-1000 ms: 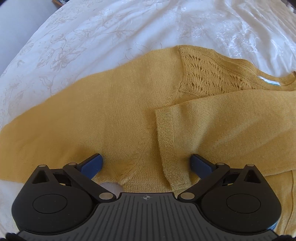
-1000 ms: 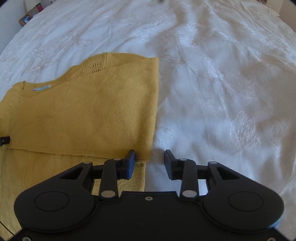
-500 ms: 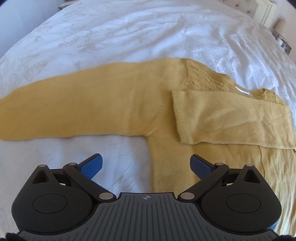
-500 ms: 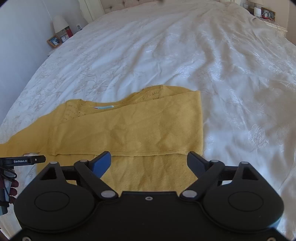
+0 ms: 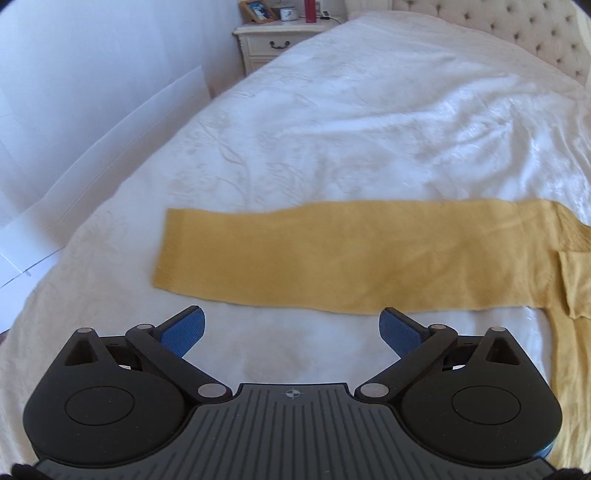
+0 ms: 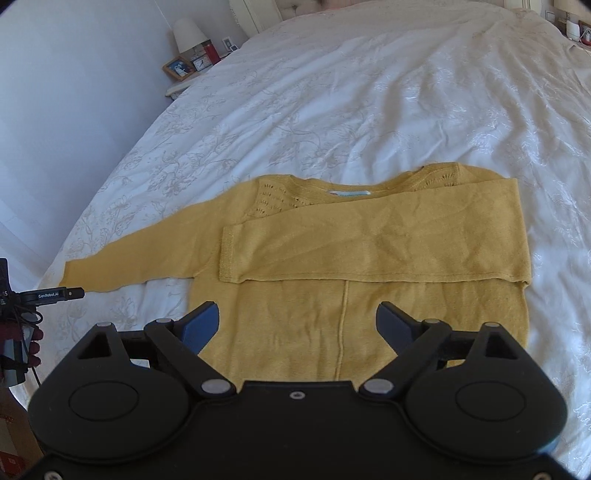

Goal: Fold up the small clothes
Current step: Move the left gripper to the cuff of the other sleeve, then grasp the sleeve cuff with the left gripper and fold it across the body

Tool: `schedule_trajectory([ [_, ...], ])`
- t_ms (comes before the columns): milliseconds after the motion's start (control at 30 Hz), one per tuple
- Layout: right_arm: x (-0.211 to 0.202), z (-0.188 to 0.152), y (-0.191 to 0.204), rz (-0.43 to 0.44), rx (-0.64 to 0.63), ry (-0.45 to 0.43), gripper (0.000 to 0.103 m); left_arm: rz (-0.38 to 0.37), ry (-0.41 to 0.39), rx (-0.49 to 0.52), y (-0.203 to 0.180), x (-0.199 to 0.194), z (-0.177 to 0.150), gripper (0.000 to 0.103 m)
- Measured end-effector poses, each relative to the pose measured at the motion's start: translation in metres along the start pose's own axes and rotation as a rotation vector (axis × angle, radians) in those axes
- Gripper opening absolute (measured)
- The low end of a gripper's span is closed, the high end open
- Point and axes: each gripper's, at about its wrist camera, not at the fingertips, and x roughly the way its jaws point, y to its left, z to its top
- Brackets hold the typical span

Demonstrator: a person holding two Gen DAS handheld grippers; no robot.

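Note:
A mustard-yellow knit sweater (image 6: 343, 314) lies flat on the white bed. Its right sleeve (image 6: 369, 251) is folded across the chest. Its left sleeve (image 5: 332, 258) stretches straight out to the left, cuff (image 5: 166, 251) at the far end. My left gripper (image 5: 291, 328) is open and empty, held above the bedspread just in front of that sleeve. My right gripper (image 6: 295, 321) is open and empty, held above the sweater's lower body. The left gripper's side (image 6: 55, 294) shows at the left edge of the right wrist view.
The white embroidered bedspread (image 5: 369, 122) covers the whole bed. A cream nightstand (image 5: 273, 40) with a photo frame and small items stands beyond the bed's far left corner. A tufted headboard (image 5: 517, 29) is at the far end. A white wall (image 5: 92, 74) runs along the left side.
Both grippers have pulled back and risen from the sweater. The left one has swung left over the outstretched sleeve. The right one opened wide after leaving the folded sleeve's edge.

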Motion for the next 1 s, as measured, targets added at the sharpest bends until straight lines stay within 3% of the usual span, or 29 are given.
schedule_trajectory([
  [200, 0.013, 0.01, 0.043, 0.029, -0.042, -0.004, 0.093, 0.029, -0.015, -0.057, 0.053, 0.02, 0.027, 0.103],
  [400, 0.026, 0.014, 0.072, 0.04, -0.08, 0.014, 0.093, -0.042, 0.061, -0.165, 0.085, 0.055, 0.029, 0.103],
  [600, 0.037, 0.016, 0.083, 0.033, -0.093, 0.044, 0.093, -0.106, 0.106, -0.201, 0.097, 0.077, 0.022, 0.102],
  [833, 0.055, 0.019, 0.085, 0.018, -0.101, 0.094, 0.093, -0.151, 0.069, -0.159, 0.093, 0.085, 0.026, 0.101],
  [900, 0.059, 0.02, 0.088, 0.018, -0.111, 0.101, 0.093, -0.142, 0.064, -0.172, 0.091, 0.085, 0.027, 0.087],
  [967, 0.06, 0.021, 0.09, 0.024, -0.12, 0.101, 0.093, -0.124, 0.077, -0.182, 0.091, 0.085, 0.029, 0.055],
  [1000, 0.061, 0.021, 0.09, 0.027, -0.12, 0.101, 0.093, -0.115, 0.083, -0.181, 0.09, 0.086, 0.032, 0.045],
])
